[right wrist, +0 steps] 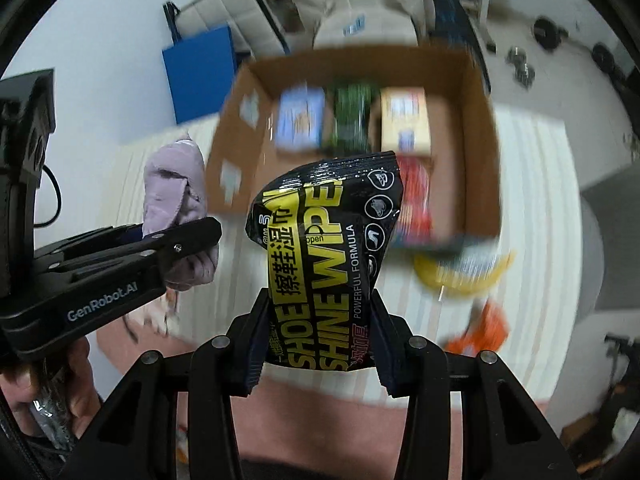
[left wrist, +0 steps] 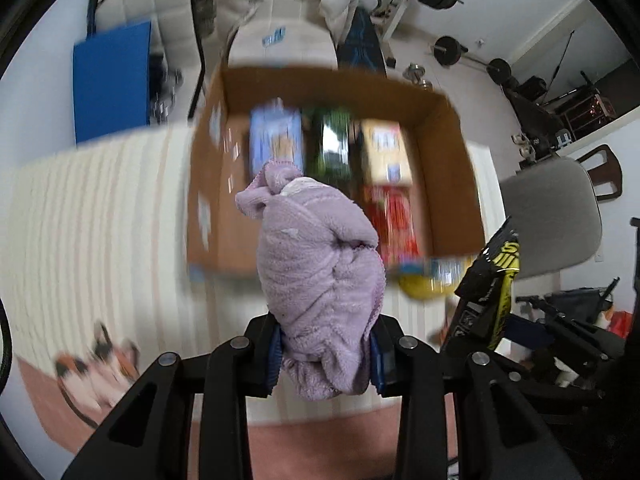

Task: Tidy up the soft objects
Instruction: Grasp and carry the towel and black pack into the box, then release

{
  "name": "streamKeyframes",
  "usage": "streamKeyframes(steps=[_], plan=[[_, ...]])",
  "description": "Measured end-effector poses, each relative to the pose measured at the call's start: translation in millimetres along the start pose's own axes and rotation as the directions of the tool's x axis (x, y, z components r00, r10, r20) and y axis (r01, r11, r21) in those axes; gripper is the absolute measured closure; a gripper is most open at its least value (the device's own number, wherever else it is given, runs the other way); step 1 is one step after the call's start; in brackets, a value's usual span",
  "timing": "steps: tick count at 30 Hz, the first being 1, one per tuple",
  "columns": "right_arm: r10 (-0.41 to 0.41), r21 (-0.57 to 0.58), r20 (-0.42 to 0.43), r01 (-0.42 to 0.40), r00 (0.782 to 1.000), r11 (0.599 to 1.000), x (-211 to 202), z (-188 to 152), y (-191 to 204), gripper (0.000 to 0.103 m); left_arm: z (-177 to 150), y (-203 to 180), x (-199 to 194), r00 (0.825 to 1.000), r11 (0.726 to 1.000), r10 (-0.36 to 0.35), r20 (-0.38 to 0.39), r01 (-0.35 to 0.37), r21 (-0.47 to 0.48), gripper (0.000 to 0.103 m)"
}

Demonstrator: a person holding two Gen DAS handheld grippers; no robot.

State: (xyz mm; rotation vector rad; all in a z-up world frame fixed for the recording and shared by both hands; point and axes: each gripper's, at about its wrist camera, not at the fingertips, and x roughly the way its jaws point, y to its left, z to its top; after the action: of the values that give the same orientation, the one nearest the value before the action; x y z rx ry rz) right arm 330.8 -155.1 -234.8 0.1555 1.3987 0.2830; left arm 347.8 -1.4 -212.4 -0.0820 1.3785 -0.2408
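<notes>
My left gripper (left wrist: 326, 354) is shut on a bunched lilac towel (left wrist: 320, 272) and holds it above the striped mat, in front of an open cardboard box (left wrist: 452, 120). My right gripper (right wrist: 318, 354) is shut on a black and yellow pack of shoe shine wipes (right wrist: 324, 256), held up before the same box (right wrist: 478, 92). The left gripper (right wrist: 120, 256) with the towel (right wrist: 176, 188) shows at the left of the right wrist view. The wipes pack (left wrist: 494, 284) shows at the right of the left wrist view. The box holds blue, green, orange and red packs (left wrist: 332, 140).
A yellow item (left wrist: 420, 286) lies on the striped mat (left wrist: 100, 220) by the box's near right corner, with an orange item (right wrist: 480, 332) nearer. A grey chair (left wrist: 556, 208) stands right. A blue panel (left wrist: 112, 80), a padded coat and weights stand behind.
</notes>
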Motion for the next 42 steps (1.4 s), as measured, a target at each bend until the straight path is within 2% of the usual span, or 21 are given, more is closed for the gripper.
streamKeyframes(steps=[3, 6, 8, 10, 16, 20, 25, 27, 29, 30, 31, 32, 33, 35, 37, 38, 39, 40, 42], plan=[[-0.008, 0.0, -0.008, 0.008, 1.0, 1.0, 13, 51, -6, 0.056, 41, 8, 15, 0.999, 1.0, -0.01, -0.035, 0.009, -0.012, 0.072], [-0.009, 0.0, -0.042, 0.009, 0.999, 1.0, 37, 78, -13, 0.056, 71, 17, 51, 0.993, 0.999, -0.02, -0.117, 0.017, -0.032, 0.072], [-0.026, -0.001, -0.075, 0.026, 0.997, 1.0, 58, 97, -15, 0.056, 80, 24, 76, 0.985, 0.999, -0.02, -0.171, 0.012, -0.046, 0.072], [-0.036, -0.007, -0.126, 0.035, 0.991, 0.999, 85, 108, -20, 0.056, 91, 31, 107, 0.97, 0.997, -0.037, -0.24, 0.02, -0.07, 0.072], [-0.043, -0.004, -0.246, 0.043, 0.968, 0.999, 144, 113, -36, 0.056, 89, 46, 166, 0.922, 0.989, -0.094, -0.377, 0.044, -0.14, 0.072], [-0.028, 0.015, -0.285, 0.034, 0.958, 0.999, 164, 115, -46, 0.056, 86, 53, 182, 0.906, 0.988, -0.099, -0.411, 0.04, -0.15, 0.072], [-0.04, 0.02, -0.304, 0.048, 0.952, 0.999, 174, 119, -54, 0.055, 84, 53, 193, 0.897, 0.987, -0.101, -0.43, 0.037, -0.154, 0.069], [-0.031, 0.019, -0.332, 0.039, 0.943, 0.999, 174, 117, -54, 0.053, 82, 54, 194, 0.893, 0.987, -0.099, -0.439, 0.032, -0.158, 0.067], [-0.036, 0.014, -0.349, 0.044, 0.936, 0.999, 173, 120, -51, 0.046, 85, 49, 203, 0.888, 0.983, -0.096, -0.449, 0.014, -0.183, 0.063], [-0.047, 0.005, -0.343, 0.052, 0.938, 0.999, 171, 121, -50, 0.038, 85, 49, 202, 0.887, 0.982, -0.105, -0.449, 0.02, -0.19, 0.056], [-0.058, 0.002, -0.337, 0.063, 0.94, 0.998, 175, 126, -49, 0.031, 82, 50, 202, 0.89, 0.983, -0.104, -0.444, 0.023, -0.183, 0.042], [-0.068, -0.001, -0.331, 0.072, 0.941, 0.997, 173, 127, -49, 0.03, 82, 50, 201, 0.896, 0.986, -0.089, -0.435, 0.017, -0.165, 0.034], [-0.072, -0.004, -0.327, 0.075, 0.942, 0.997, 172, 127, -50, 0.03, 83, 50, 198, 0.903, 0.989, -0.071, -0.424, 0.006, -0.151, 0.022], [-0.081, -0.006, -0.322, 0.084, 0.943, 0.996, 167, 129, -50, 0.03, 83, 47, 188, 0.92, 0.993, -0.03, -0.391, -0.019, -0.12, 0.018], [-0.1, -0.009, -0.313, 0.102, 0.944, 0.995, 161, 130, -50, 0.028, 82, 46, 182, 0.927, 0.994, -0.015, -0.376, -0.029, -0.109, 0.014], [-0.115, -0.01, -0.311, 0.117, 0.944, 0.993, 158, 131, -50, 0.025, 81, 44, 176, 0.933, 0.994, -0.003, -0.36, -0.036, -0.102, 0.011], [-0.124, -0.011, -0.307, 0.126, 0.943, 0.992, 156, 130, -50, 0.016, 80, 44, 173, 0.937, 0.994, 0.005, -0.349, -0.042, -0.097, 0.005], [-0.133, -0.013, -0.302, 0.136, 0.944, 0.991, 154, 130, -49, 0.009, 79, 43, 170, 0.941, 0.995, 0.015, -0.338, -0.049, -0.091, 0.004], [-0.141, -0.009, -0.294, 0.145, 0.945, 0.989, 150, 129, -50, 0.006, 76, 42, 163, 0.949, 0.994, 0.037, -0.315, -0.066, -0.084, 0.004]])
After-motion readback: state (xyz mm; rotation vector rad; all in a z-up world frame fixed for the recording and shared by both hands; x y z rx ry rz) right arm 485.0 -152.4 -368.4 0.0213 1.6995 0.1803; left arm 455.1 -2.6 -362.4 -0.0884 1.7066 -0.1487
